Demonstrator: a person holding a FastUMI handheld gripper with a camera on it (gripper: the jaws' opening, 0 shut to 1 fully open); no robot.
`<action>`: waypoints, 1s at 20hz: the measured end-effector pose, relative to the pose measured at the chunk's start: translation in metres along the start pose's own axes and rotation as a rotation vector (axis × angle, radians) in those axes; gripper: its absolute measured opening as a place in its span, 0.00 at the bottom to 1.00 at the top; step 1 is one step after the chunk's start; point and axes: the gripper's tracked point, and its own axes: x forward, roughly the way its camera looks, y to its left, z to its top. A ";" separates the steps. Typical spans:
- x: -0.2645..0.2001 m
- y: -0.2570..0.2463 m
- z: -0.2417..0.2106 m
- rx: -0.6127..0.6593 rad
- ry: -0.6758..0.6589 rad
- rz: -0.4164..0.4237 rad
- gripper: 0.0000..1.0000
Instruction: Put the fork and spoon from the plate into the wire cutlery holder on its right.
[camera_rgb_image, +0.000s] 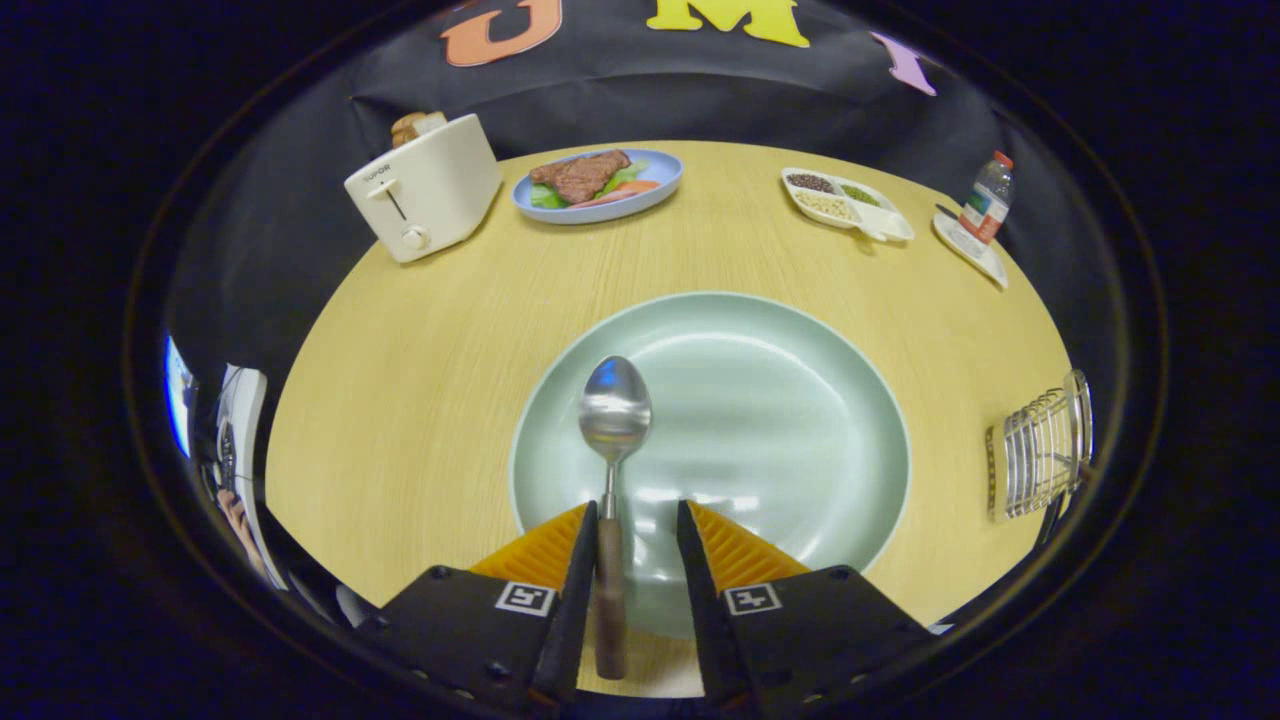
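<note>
A metal spoon (615, 405) with a brown handle lies on the left part of the pale green plate (780, 400), bowl pointing away from me. Its handle runs back over the plate's near rim and lies between my fingers, close against the left one, with a gap to the right one. My gripper (637, 512) is open, its tips low over the plate's near edge. The wire cutlery holder (1040, 455) stands to the right of the plate, near the table's right edge.
On the round wooden table (400, 400), beyond the plate, a cream toaster (425, 195) stands far left, next to a blue plate of food (598, 183). A white divided dish (845, 203) and a small bottle (987, 198) sit far right.
</note>
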 end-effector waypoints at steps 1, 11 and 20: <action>0.000 0.002 0.000 -0.001 0.000 0.006 0.42; -0.008 0.005 -0.006 0.016 0.021 0.085 0.02; -0.073 -0.037 0.014 0.033 -0.118 0.133 0.02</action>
